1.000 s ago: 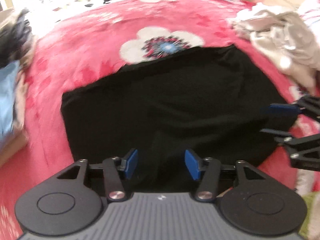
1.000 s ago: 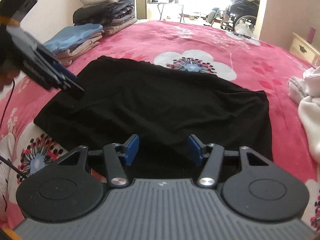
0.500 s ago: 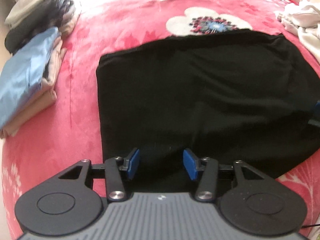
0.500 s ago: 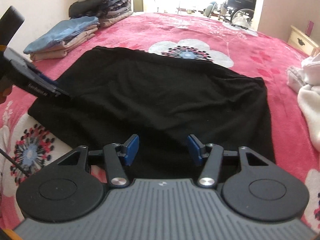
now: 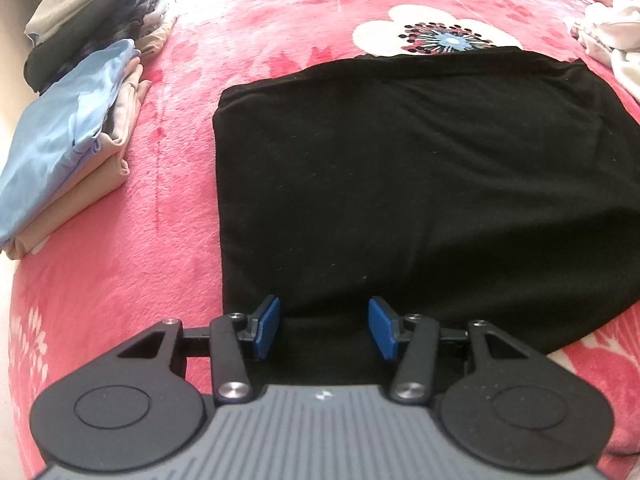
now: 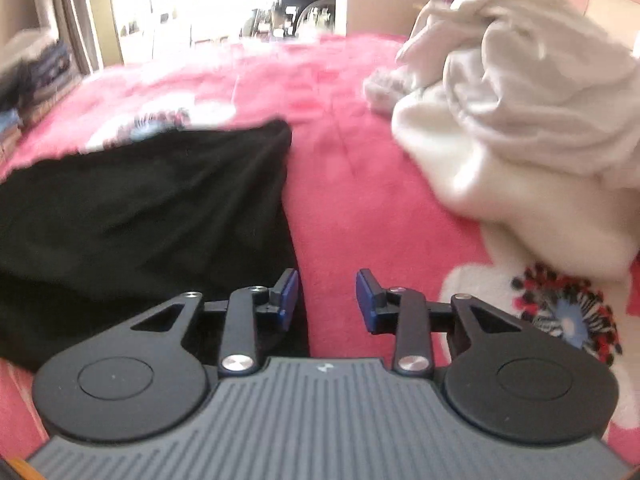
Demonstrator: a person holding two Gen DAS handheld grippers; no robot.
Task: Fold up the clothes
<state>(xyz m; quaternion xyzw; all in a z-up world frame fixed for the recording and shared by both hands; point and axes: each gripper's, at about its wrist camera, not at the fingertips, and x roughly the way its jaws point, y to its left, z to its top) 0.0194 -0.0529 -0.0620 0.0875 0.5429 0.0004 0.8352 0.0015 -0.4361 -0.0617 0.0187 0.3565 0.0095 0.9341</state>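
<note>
Bed, pink flowered blanket: black garment spread flat mid-bed, part-folded. Folded stacks at left edge, unfolded white pile at right.

Left tool agape over garment's near edge, nothing pinched. Right tool just been narrowing, empty, beside garment's right edge.

Step, likely: taking hold for next fold. Next: pinch near corners, carry over.

A plush pink bed blanket with white flower prints is carrying everything. A flat black fabric garment is lying spread across its middle, just below one flower. Two stacks of folded clothes — a light-blue-topped one and a darker one — are sitting at its left edge. A crumpled white pile of laundry is resting on the right.
</note>
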